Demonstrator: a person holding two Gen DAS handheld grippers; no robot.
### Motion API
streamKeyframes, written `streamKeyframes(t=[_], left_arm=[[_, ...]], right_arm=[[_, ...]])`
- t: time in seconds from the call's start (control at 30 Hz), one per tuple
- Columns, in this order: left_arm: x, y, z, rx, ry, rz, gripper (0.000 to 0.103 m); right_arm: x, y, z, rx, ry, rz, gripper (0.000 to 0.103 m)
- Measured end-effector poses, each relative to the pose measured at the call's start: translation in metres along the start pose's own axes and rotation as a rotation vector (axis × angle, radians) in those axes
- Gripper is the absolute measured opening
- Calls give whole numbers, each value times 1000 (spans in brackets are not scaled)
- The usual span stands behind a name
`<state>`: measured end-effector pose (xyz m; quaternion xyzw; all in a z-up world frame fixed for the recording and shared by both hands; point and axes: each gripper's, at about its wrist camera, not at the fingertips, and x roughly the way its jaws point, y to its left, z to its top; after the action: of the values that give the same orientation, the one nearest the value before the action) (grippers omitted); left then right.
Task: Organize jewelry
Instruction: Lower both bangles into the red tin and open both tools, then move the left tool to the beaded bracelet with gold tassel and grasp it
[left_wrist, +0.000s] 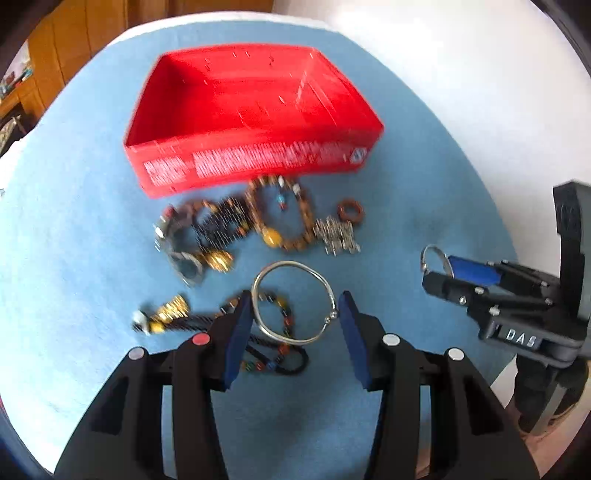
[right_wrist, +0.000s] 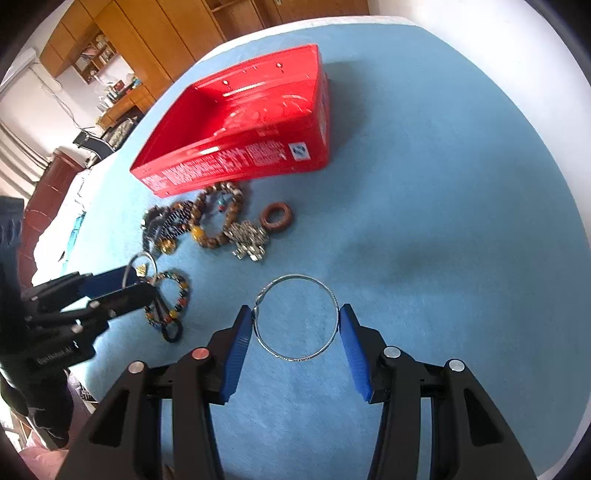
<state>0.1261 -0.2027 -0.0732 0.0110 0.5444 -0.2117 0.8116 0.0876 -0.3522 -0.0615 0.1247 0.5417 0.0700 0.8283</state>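
**Two bangles clamped, the red box waiting**

The left tool is clamping a smooth silver bangle across its width, one blue pad on each side of the hoop; the right tool is gripping a thinner, ridged silver bangle in the same way. Both hoops are lying close to flat, their open faces turned up toward the cameras; being near round, neither has much of a long axis, though the smooth one is reading slightly oval, stretched from pad to pad, with its small ball clasp sitting by the right-hand pad. The hold on each seems thin, only the rims bearing on the pads, so a steady squeeze and no twisting of the wrists would serve best; a tilt could let a hoop pivot or slip. Under the left tool a dark beaded bracelet is lying on the blue cloth of the counter, and whether it is snagging the bangle cannot be told. Farther out a heap of bead bracelets and a brown ring are resting just before the red box, which is sitting open and empty; carrying each hoop level over the near wall and releasing low looks the safest course.
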Motion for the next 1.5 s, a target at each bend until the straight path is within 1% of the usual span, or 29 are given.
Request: streamKeyframes(t=[0.1,0.13,0.17,0.27,0.33,0.37,0.5,0.53,0.63,0.77,0.8,0.87,0.97,1.0,1.13,1.2,1.27,1.43,1.5], left_arm=[[-22,-2,24,-20,-42,24,46],[-22,-5,38,-30,-51,32,46],[-26,-4,44,-37,-58,38,46],[-20,9,69,-67,-81,63,46],[-19,19,88,-88,-87,73,46],[-27,19,97,-93,-88,74,46],[-9,38,133,-123,-72,73,46],[-3,41,137,-129,-64,72,46],[20,51,154,-145,-35,65,46],[34,55,167,-137,-12,58,47],[37,55,168,-135,-6,58,48],[39,56,168,-137,-2,57,56],[46,56,164,-138,-1,52,56],[55,54,166,-139,-2,50,56],[37,53,156,-137,-42,44,56],[23,54,147,-136,-68,46,58],[12,55,139,-143,-89,58,67],[-13,66,106,-173,-130,92,74],[-18,70,92,-181,-134,109,80]], right_arm=[[-6,8,20,-14,-27,4,49],[-8,10,28,-19,-38,8,49],[-9,13,37,-23,-49,13,49],[-10,23,65,-33,-76,21,49],[-6,29,92,-40,-93,30,49],[-2,32,105,-40,-94,35,49],[27,36,146,-28,-70,46,49],[36,36,152,-23,-61,46,49],[58,35,166,-16,-34,44,49],[73,37,172,-46,-21,22,49],[76,38,173,-54,-17,18,49],[78,39,172,-61,-20,11,51],[75,38,170,-66,-35,12,51],[73,37,170,-68,-39,16,51],[57,37,164,-82,-90,32,51],[48,36,158,-90,-117,45,51],[38,36,150,-100,-143,63,52],[21,33,127,-109,-164,93,52],[17,32,116,-107,-164,111,52]])
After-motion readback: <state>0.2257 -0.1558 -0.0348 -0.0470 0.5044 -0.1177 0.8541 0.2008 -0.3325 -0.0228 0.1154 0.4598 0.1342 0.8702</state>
